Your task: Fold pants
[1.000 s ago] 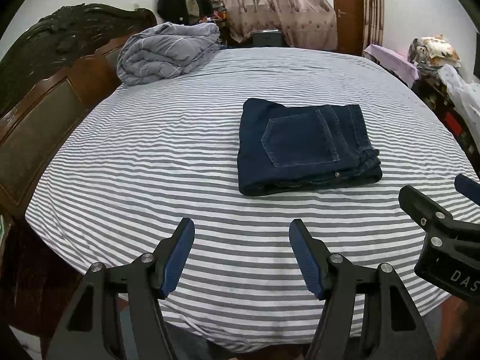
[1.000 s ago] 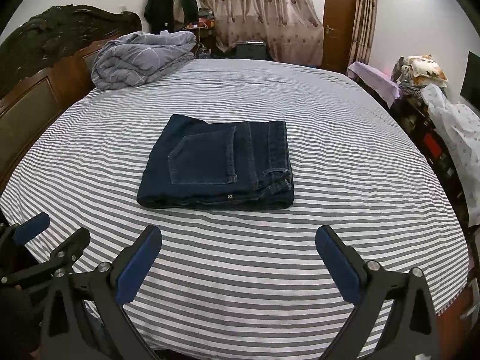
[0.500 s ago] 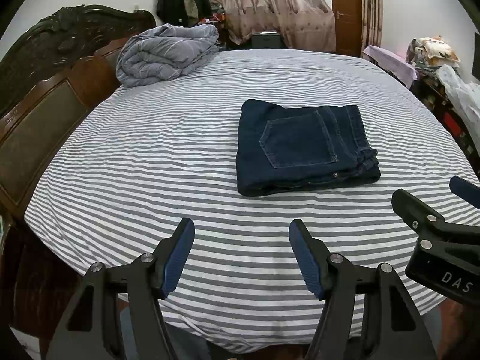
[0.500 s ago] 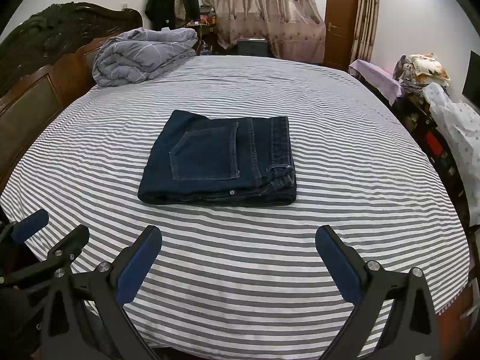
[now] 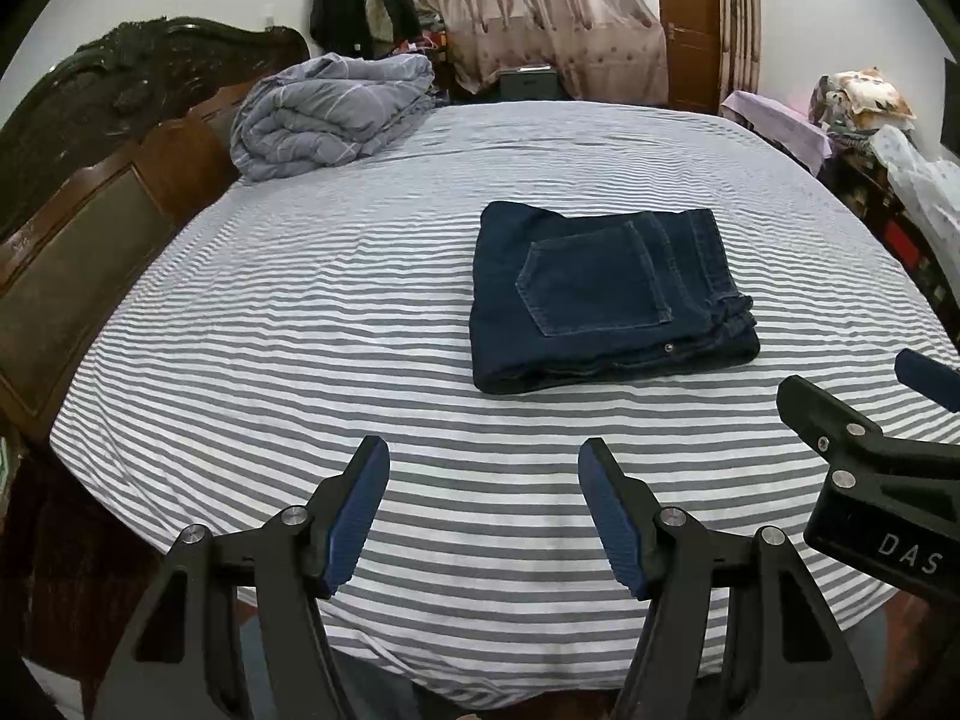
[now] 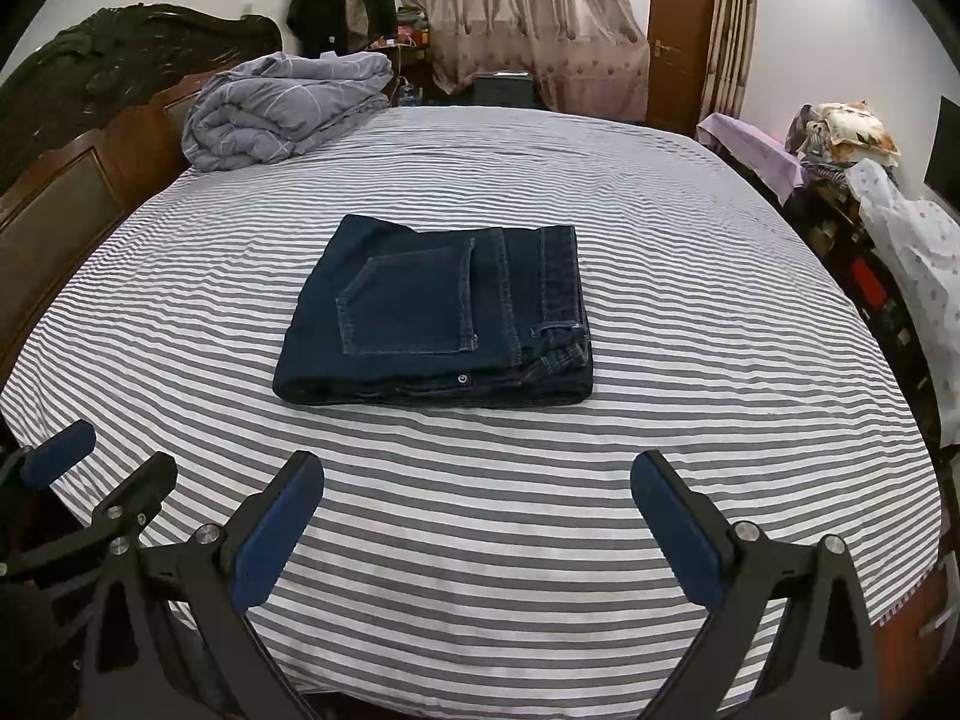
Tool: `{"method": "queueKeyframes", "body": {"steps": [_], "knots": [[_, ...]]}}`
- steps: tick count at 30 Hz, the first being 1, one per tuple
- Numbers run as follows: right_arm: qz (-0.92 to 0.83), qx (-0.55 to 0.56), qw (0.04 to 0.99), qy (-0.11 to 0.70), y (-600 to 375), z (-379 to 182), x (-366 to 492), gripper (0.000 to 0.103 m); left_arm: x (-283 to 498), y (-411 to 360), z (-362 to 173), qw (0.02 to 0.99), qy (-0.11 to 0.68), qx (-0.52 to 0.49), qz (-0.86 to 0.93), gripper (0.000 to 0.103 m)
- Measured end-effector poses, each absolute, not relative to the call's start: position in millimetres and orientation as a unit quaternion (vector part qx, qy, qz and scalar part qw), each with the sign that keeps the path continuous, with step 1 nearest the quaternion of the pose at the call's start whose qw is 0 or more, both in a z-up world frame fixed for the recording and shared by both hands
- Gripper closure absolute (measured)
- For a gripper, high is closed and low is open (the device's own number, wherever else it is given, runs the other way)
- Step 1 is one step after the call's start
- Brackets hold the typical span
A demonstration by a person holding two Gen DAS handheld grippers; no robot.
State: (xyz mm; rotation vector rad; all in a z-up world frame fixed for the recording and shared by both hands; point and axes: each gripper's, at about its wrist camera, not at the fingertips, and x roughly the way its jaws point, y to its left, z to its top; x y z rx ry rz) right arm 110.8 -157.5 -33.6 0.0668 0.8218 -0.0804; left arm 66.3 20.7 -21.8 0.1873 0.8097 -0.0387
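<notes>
Dark blue jeans (image 5: 606,300) lie folded into a compact rectangle on the striped bed (image 5: 300,312), back pocket up, waistband to the right. They also show in the right wrist view (image 6: 438,312). My left gripper (image 5: 483,474) is open and empty near the bed's front edge, well short of the jeans. My right gripper (image 6: 477,480) is open wide and empty, also near the front edge. The right gripper shows at the right in the left wrist view (image 5: 864,420); the left gripper shows at the left in the right wrist view (image 6: 102,480).
A folded grey duvet (image 5: 324,114) sits at the bed's far left by the dark wooden headboard (image 5: 78,192). Cluttered furniture with bedding and cloths (image 6: 888,228) lines the right side. Curtains (image 6: 528,18) and a door (image 6: 681,30) stand behind the bed.
Both grippers have drawn back slightly and risen a little; the jeans have not moved. Both grippers stay open.
</notes>
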Motion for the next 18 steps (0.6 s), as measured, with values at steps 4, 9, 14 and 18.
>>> {"method": "queueKeyframes", "body": {"steps": [4, 9, 14, 18], "knots": [[-0.038, 0.028, 0.916, 0.399, -158.3, -33.0, 111.3, 0.002, 66.0, 16.7, -23.2, 0.914, 0.395, 0.093, -0.02, 0.037], [-0.037, 0.028, 0.915, 0.401, -157.6, -33.6, 112.2, 0.001, 64.6, 16.4, -24.2, 0.913, 0.396, 0.095, -0.019, 0.037], [-0.036, 0.028, 0.915, 0.4, -156.5, -33.9, 111.9, 0.001, 64.6, 17.6, -24.1, 0.913, 0.396, 0.093, -0.022, 0.037], [-0.036, 0.029, 0.915, 0.401, -157.0, -33.8, 112.1, 0.001, 62.2, 18.7, -24.5, 0.914, 0.395, 0.093, -0.025, 0.037]]}}
